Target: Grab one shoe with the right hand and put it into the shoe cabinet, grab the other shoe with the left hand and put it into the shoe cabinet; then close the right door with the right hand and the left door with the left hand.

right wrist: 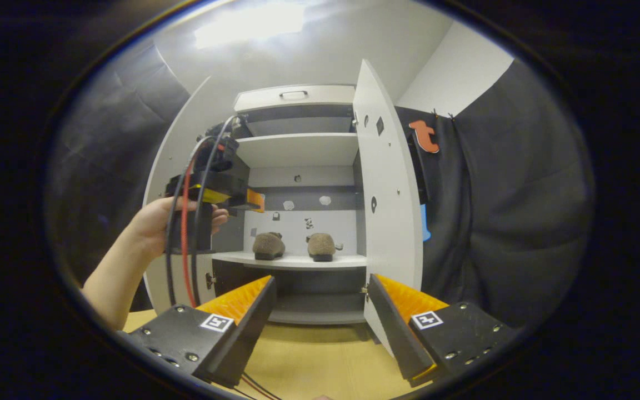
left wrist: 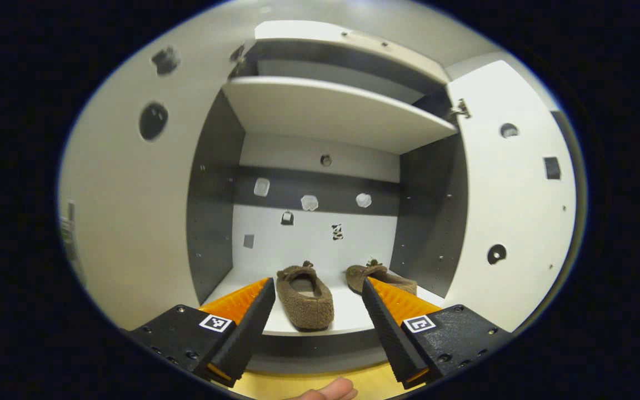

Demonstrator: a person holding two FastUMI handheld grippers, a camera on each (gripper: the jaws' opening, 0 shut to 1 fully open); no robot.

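Shoes sit side by side on cabinet shelf as both grippers stand wide open

Slippers, a brown fuzzy pair, rest on the middle shelf [left wrist: 348,319] of the white shoe cabinet [right wrist: 298,100], both doors swung open. In the left gripper view, the left gripper [left wrist: 317,311] points straight into the cabinet with its fingers spread wide and nothing held between them. The left shoe [left wrist: 304,297] lies in the gap between the two fingers, nearer the finger at 7 o'clock, its heel toward the camera and close to the shelf's front edge. The right shoe [left wrist: 378,276] lies beside it at about 1 o'clock from the first, partly hidden behind the tip of the finger at 5 o'clock. The left door [left wrist: 131,211] fills the 9 o'clock side, the right door [left wrist: 511,211] the 3 o'clock side. A fingertip of the person shows at 6 o'clock.

In the right gripper view, the right gripper [right wrist: 320,311] hangs farther back over a yellow wooden floor [right wrist: 309,361], fingers likewise wide apart and gripping nothing. Both shoes [right wrist: 268,245] [right wrist: 320,246] stand well beyond the fingertips, toward 12 o'clock, heels outward on the shelf. The right door [right wrist: 389,222] stands edge-on just above the finger at 5 o'clock. At 9 o'clock a hand [right wrist: 156,222] holds the left gripper [right wrist: 253,201], trailing red and black cables [right wrist: 184,250], up at the cabinet's left side, level with the space above the shoes.
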